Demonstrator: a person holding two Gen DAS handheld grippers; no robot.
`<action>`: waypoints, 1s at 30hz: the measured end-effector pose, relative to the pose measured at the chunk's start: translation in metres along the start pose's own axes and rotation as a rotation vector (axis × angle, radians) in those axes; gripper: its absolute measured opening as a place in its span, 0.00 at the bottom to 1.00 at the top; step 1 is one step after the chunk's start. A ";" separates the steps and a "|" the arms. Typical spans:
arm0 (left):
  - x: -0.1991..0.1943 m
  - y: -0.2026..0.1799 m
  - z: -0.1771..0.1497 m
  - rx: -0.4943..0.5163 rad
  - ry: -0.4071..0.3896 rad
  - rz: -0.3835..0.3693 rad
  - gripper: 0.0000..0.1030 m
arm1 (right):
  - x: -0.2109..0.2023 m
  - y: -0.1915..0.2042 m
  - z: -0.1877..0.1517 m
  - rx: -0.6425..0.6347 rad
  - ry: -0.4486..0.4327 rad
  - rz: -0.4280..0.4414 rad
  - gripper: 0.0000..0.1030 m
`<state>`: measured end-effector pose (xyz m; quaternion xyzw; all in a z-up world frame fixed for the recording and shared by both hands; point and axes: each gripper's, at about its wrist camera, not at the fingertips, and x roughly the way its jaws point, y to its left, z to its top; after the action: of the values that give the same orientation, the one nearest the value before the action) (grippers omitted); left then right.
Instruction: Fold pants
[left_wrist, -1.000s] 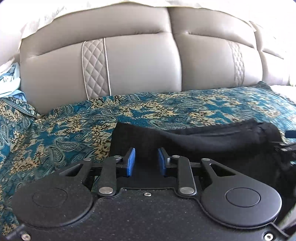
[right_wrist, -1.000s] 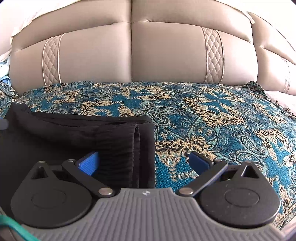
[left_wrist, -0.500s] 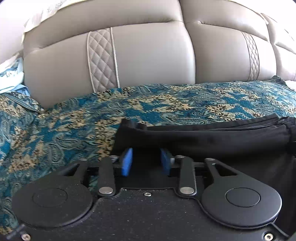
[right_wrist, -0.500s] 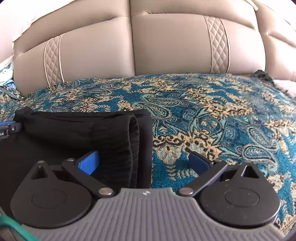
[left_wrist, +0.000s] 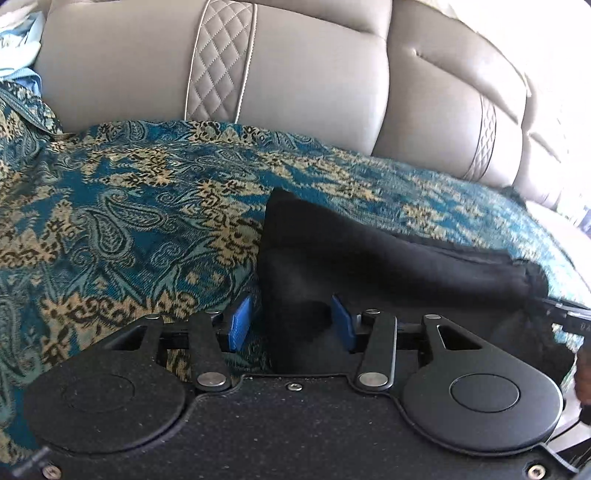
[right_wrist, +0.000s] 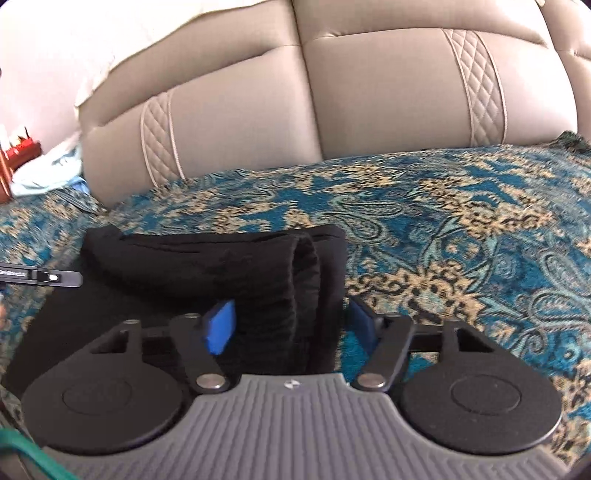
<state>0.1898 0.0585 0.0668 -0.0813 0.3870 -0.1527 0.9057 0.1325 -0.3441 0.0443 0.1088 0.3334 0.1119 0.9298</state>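
Black folded pants (left_wrist: 388, 258) lie on the patterned bedspread (left_wrist: 129, 221). In the left wrist view my left gripper (left_wrist: 291, 323) sits at their left corner. Its jaws are opening; the black fabric lies between the blue pads (left_wrist: 240, 325), with a small gap beside the left pad. In the right wrist view my right gripper (right_wrist: 290, 325) straddles the ribbed right end of the pants (right_wrist: 280, 280). Its jaws are closing; the pads (right_wrist: 219, 328) stand right against the bundle without squeezing it. The left gripper's finger (right_wrist: 40, 277) pokes in from the left edge.
A padded beige headboard (right_wrist: 369, 92) rises behind the teal and gold bedspread (right_wrist: 461, 221). Light blue cloth (left_wrist: 18, 48) lies at the far left by the headboard. Red items (right_wrist: 20, 147) stand beyond the bed's left side.
The left gripper slid left to the pants' corner and its jaws widened. The right gripper's jaws came in from wide open to either side of the pants' right end.
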 end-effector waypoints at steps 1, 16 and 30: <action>0.002 0.002 0.002 -0.015 -0.002 -0.008 0.44 | 0.000 0.000 0.000 0.007 -0.002 0.007 0.61; 0.040 0.048 0.028 -0.314 -0.027 -0.248 0.52 | 0.012 -0.025 0.004 0.145 -0.061 0.131 0.60; 0.029 0.019 0.008 -0.193 -0.062 -0.189 0.36 | 0.010 -0.020 0.001 0.155 -0.043 0.138 0.41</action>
<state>0.2189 0.0670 0.0479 -0.2086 0.3625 -0.1970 0.8867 0.1434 -0.3605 0.0332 0.2057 0.3128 0.1471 0.9155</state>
